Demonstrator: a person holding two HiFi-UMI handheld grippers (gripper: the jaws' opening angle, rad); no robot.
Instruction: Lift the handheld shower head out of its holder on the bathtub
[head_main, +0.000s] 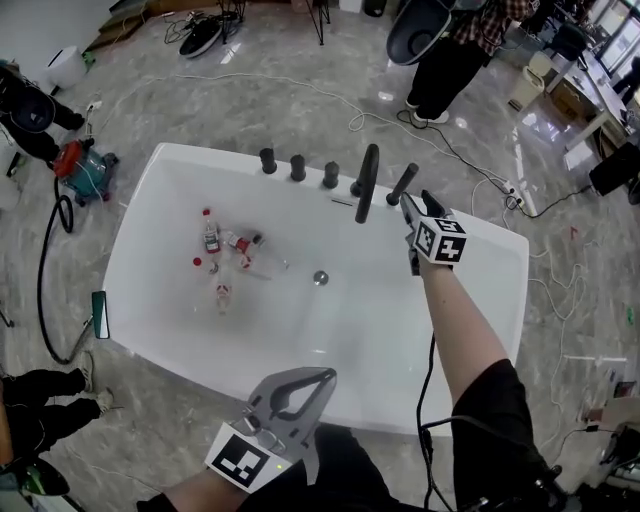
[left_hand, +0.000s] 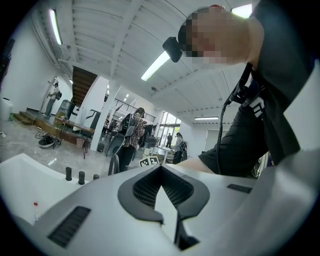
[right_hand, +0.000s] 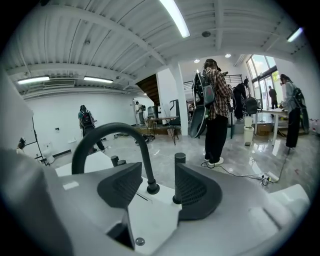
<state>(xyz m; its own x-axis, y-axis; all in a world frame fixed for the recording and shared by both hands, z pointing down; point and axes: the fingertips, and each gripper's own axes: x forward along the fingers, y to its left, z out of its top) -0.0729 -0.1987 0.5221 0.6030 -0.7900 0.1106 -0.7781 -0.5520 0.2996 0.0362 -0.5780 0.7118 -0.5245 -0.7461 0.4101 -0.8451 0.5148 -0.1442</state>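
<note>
The black handheld shower head (head_main: 403, 183) stands tilted in its holder on the far rim of the white bathtub (head_main: 190, 160), right of the curved black spout (head_main: 367, 180). My right gripper (head_main: 416, 200) hovers just right of it, open, nothing between the jaws. In the right gripper view the shower head (right_hand: 180, 161) rises upright just beyond the right jaw's inner edge, with the spout (right_hand: 112, 131) arching beyond my right gripper (right_hand: 159, 170). My left gripper (head_main: 328, 374) hangs at the tub's near rim, shut and empty; in its own view its tips (left_hand: 160, 167) meet.
Three black knobs (head_main: 298, 167) line the rim left of the spout. Small red-capped bottles (head_main: 225, 250) lie in the tub near the drain (head_main: 320, 277). A person (head_main: 450, 50) stands beyond the tub. Cables (head_main: 480, 165) trail over the floor; a red machine (head_main: 85, 170) sits at left.
</note>
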